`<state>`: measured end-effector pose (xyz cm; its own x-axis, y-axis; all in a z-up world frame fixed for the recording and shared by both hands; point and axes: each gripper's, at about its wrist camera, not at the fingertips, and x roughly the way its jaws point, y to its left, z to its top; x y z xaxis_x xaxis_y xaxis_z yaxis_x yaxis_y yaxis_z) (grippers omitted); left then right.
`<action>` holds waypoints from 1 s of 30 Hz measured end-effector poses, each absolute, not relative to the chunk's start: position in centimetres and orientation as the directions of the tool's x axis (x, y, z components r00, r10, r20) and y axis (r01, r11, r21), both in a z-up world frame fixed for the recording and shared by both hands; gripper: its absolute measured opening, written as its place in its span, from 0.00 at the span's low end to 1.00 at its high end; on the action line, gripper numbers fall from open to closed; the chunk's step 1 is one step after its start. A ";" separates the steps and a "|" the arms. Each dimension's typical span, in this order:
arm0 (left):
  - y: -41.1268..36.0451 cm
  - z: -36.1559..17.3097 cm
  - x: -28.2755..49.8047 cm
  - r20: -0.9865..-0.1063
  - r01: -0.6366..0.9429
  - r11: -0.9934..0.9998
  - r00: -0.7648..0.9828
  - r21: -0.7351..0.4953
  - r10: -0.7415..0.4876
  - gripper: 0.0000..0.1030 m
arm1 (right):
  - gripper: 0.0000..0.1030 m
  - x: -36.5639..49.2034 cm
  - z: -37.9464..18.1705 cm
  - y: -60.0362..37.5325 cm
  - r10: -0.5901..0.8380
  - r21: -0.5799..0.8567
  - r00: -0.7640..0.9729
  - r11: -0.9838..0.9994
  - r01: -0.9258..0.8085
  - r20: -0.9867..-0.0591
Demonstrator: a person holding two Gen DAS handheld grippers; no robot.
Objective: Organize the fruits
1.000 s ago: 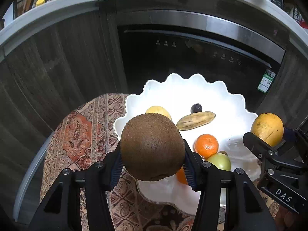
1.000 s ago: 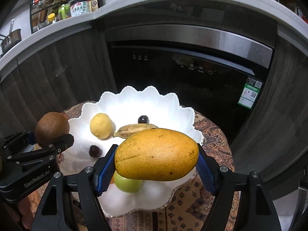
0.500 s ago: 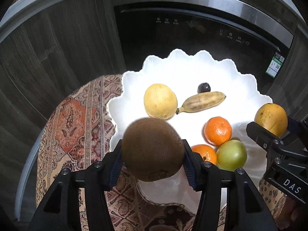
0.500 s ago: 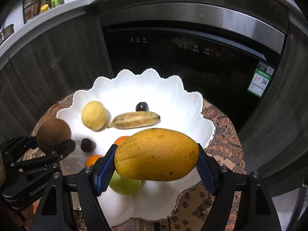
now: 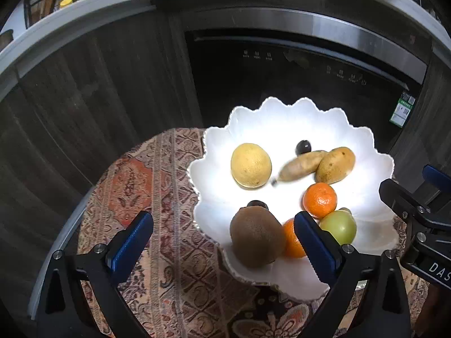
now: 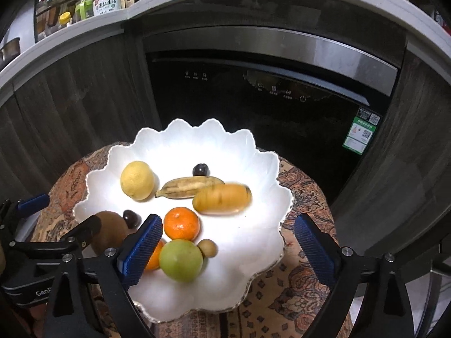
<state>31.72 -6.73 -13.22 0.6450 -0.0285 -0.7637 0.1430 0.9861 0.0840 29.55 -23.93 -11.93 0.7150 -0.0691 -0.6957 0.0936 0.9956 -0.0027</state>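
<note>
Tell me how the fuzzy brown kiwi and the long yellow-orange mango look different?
The fuzzy brown kiwi is egg-shaped and dull brown; the long yellow-orange mango is longer and bright. The kiwi sits at the near edge of the white scalloped plate, touching an orange; the mango lies farther back, against the small banana. The mango looks blurred, the kiwi sharp. Both rest on the plate, with no claw gripping them.

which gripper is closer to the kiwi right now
Left. The kiwi lies on the plate between the left gripper fingers, which are opening and clear of it. The right gripper, also opening, sits farther right over the green apple.
</note>
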 end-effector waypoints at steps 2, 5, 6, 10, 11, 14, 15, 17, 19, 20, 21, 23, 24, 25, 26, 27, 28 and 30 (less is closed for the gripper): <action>-6.4 -12.4 31.1 -0.755 0.137 0.987 0.655 0.085 -0.026 0.99 | 0.93 28.9 -11.2 -23.8 -0.075 -0.002 0.722 0.995 0.101 -0.688; -5.8 -11.1 30.1 -0.741 0.131 0.988 0.671 0.086 -0.024 0.99 | 0.93 27.9 -10.2 -23.4 -0.081 -0.003 0.732 0.994 0.107 -0.677; -5.6 -10.7 29.7 -0.736 0.129 0.988 0.676 0.085 -0.025 0.99 | 0.93 27.5 -9.7 -23.2 -0.081 -0.003 0.736 0.994 0.107 -0.672; -4.7 -9.0 27.8 -0.718 0.121 0.990 0.696 0.078 -0.028 0.99 | 0.93 25.9 -8.1 -22.5 -0.085 -0.008 0.752 0.994 0.105 -0.653; -4.5 -8.6 27.4 -0.715 0.118 0.990 0.699 0.076 -0.029 0.99 | 0.93 25.4 -7.7 -22.2 -0.085 -0.009 0.757 0.995 0.104 -0.648; -3.8 -7.5 25.8 -0.702 0.111 0.991 0.711 0.070 -0.030 0.99 | 0.93 24.0 -6.6 -21.4 -0.084 -0.013 0.768 0.995 0.098 -0.635; -3.6 -7.2 25.3 -0.699 0.109 0.992 0.715 0.069 -0.030 0.99 | 0.93 23.5 -6.2 -21.2 -0.083 -0.013 0.771 0.995 0.097 -0.631; -3.2 -6.6 24.3 -0.690 0.105 0.992 0.723 0.066 -0.031 0.99 | 0.93 22.7 -5.7 -20.8 -0.079 -0.011 0.775 0.996 0.094 -0.627; -2.8 -6.0 23.3 -0.683 0.102 0.993 0.730 0.064 -0.030 0.99 | 0.93 21.9 -5.2 -20.4 -0.079 -0.009 0.778 0.996 0.093 -0.623; -2.6 -5.7 22.9 -0.680 0.100 0.993 0.733 0.063 -0.031 0.99 | 0.93 21.3 -4.9 -20.2 -0.079 -0.009 0.780 0.996 0.094 -0.620; -2.4 -5.4 22.3 -0.676 0.098 0.993 0.736 0.062 -0.031 0.99 | 0.93 20.7 -4.7 -20.0 -0.078 -0.007 0.783 0.996 0.094 -0.617; -1.9 -4.9 21.2 -0.671 0.095 0.994 0.741 0.057 -0.033 0.99 | 0.93 19.8 -4.3 -19.6 -0.074 -0.003 0.787 0.996 0.091 -0.613; -1.7 -4.6 20.7 -0.667 0.094 0.994 0.744 0.053 -0.035 0.99 | 0.93 19.4 -4.1 -19.5 -0.073 -0.002 0.789 0.996 0.090 -0.611; -1.6 -4.4 20.1 -0.664 0.093 0.994 0.747 0.050 -0.036 0.99 | 0.93 18.9 -3.9 -19.3 -0.071 -0.001 0.791 0.996 0.090 -0.608; -1.4 -4.1 19.5 -0.660 0.090 0.995 0.750 0.050 -0.035 0.99 | 0.93 18.2 -3.6 -19.2 -0.071 0.001 0.795 0.996 0.089 -0.603; -1.4 -4.0 19.2 -0.658 0.089 0.995 0.752 0.049 -0.034 0.99 | 0.93 17.9 -3.5 -19.1 -0.071 0.000 0.797 0.996 0.089 -0.600; -1.3 -3.8 18.7 -0.656 0.087 0.995 0.754 0.049 -0.034 0.99 | 0.93 17.3 -3.2 -18.9 -0.072 0.000 0.800 0.996 0.089 -0.596; -1.0 -3.4 17.7 -0.651 0.086 0.995 0.758 0.043 -0.037 0.99 | 0.93 16.6 -3.0 -18.8 -0.070 0.001 0.803 0.996 0.088 -0.591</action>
<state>17.72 -1.02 -3.43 0.7582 -0.0369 -0.6510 0.0856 0.9954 0.0433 16.56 -18.80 -2.96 0.8033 -0.0703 -0.5913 0.0880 0.9961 0.0011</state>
